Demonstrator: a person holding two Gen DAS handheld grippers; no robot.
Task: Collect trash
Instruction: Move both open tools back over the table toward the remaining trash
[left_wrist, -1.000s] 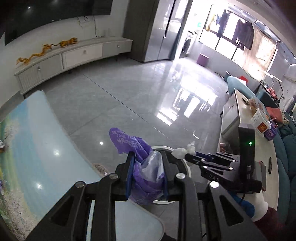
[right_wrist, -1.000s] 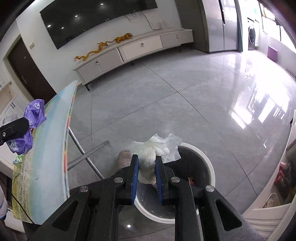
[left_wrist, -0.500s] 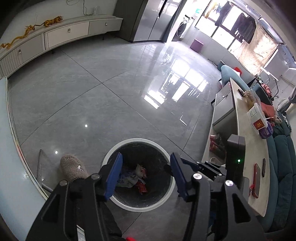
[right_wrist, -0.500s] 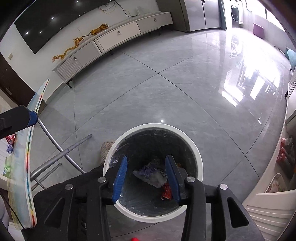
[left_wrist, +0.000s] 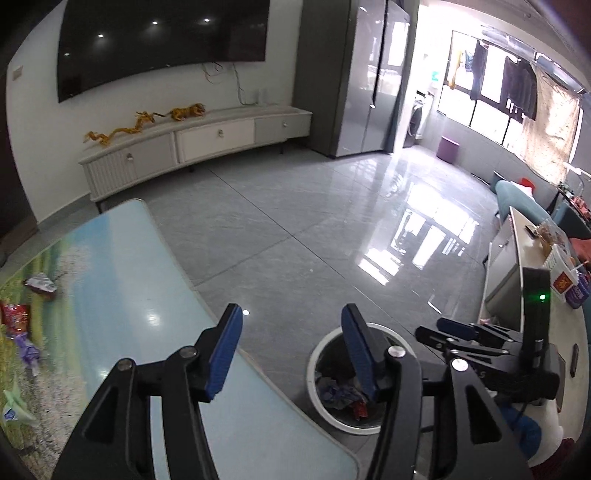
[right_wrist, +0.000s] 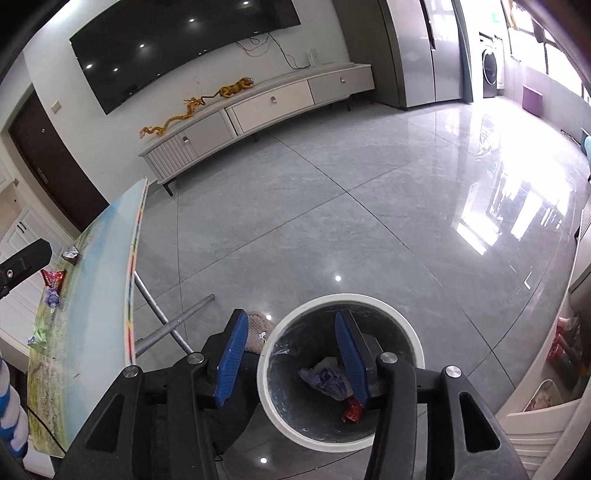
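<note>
Fingers on both the left gripper (left_wrist: 291, 350) and right gripper (right_wrist: 291, 354) are spread and hold nothing, so go back gently for the wrappers (left_wrist: 16, 317) on the left table (left_wrist: 122, 280), then drop them in the near trash bin (right_wrist: 388, 304).

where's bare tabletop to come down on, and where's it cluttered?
Free: the pale blue stretch of the printed glass tabletop, from the rounded far corner down the floor-side edge to the open left tongs. Crowded: the opposite edge, where the silver wrapper, red wrapper, purple wrapper and green paper scrap lie in a line.
</note>
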